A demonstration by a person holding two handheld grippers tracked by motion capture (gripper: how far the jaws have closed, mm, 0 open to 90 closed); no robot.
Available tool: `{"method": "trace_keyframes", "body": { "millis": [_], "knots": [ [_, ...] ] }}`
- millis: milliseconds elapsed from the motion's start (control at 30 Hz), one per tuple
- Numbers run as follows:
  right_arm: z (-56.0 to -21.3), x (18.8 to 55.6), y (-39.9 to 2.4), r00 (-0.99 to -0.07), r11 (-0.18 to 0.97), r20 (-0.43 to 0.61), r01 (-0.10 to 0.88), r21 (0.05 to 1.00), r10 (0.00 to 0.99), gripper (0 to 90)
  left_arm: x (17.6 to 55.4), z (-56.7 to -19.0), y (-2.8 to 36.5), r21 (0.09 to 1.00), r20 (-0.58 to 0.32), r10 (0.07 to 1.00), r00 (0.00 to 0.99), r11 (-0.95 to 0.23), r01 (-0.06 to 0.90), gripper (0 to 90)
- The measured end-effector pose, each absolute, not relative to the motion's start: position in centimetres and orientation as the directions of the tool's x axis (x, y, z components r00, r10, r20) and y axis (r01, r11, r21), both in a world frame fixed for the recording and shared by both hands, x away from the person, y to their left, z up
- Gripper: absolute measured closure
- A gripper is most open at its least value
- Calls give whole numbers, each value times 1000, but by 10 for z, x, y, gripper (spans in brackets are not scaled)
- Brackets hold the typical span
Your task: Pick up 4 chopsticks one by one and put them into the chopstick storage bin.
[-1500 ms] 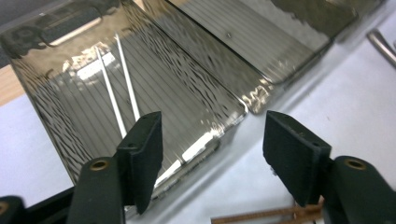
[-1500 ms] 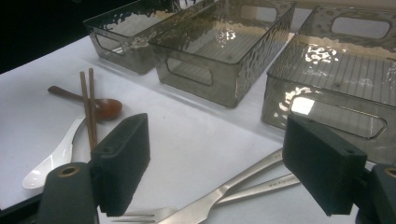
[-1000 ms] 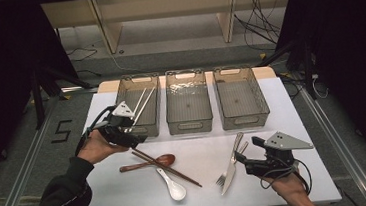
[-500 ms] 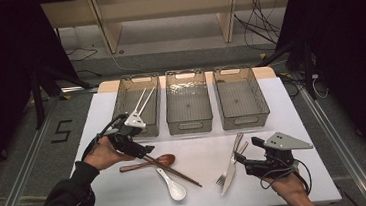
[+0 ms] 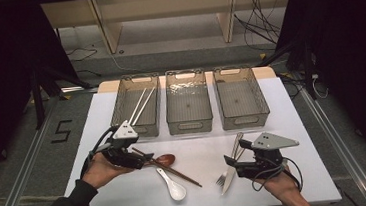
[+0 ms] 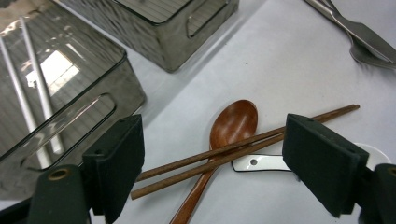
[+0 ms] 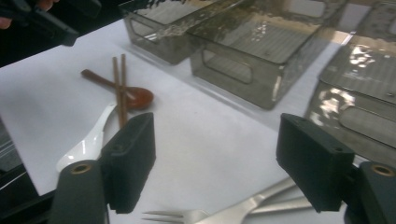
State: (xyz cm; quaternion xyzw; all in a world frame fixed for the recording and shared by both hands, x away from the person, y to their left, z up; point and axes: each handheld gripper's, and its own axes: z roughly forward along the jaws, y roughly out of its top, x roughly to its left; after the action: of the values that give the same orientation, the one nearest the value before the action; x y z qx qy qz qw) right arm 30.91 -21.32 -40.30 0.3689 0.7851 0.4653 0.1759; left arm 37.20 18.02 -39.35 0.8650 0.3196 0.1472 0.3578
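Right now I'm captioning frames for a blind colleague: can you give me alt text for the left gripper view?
The left gripper's open black jaws frame a pair of brown wooden chopsticks lying across a wooden spoon and a white ceramic spoon's handle on a white table. At upper left, a clear bin holds two white chopsticks.
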Motion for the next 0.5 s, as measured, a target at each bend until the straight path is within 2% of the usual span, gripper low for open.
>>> {"method": "trace_keyframes", "body": {
  "millis": [133, 500],
  "knots": [
    [-403, 315, -199, -708, 334, 63, 408, 850, 703, 328, 367, -394, 187, 750, -18, 696, 718, -466, 470, 194],
    [-410, 327, -163, -777, 426, 64, 409, 807, 626, 357, 354, -395, 190, 785, -30, 716, 698, -416, 460, 177]
  ]
}}
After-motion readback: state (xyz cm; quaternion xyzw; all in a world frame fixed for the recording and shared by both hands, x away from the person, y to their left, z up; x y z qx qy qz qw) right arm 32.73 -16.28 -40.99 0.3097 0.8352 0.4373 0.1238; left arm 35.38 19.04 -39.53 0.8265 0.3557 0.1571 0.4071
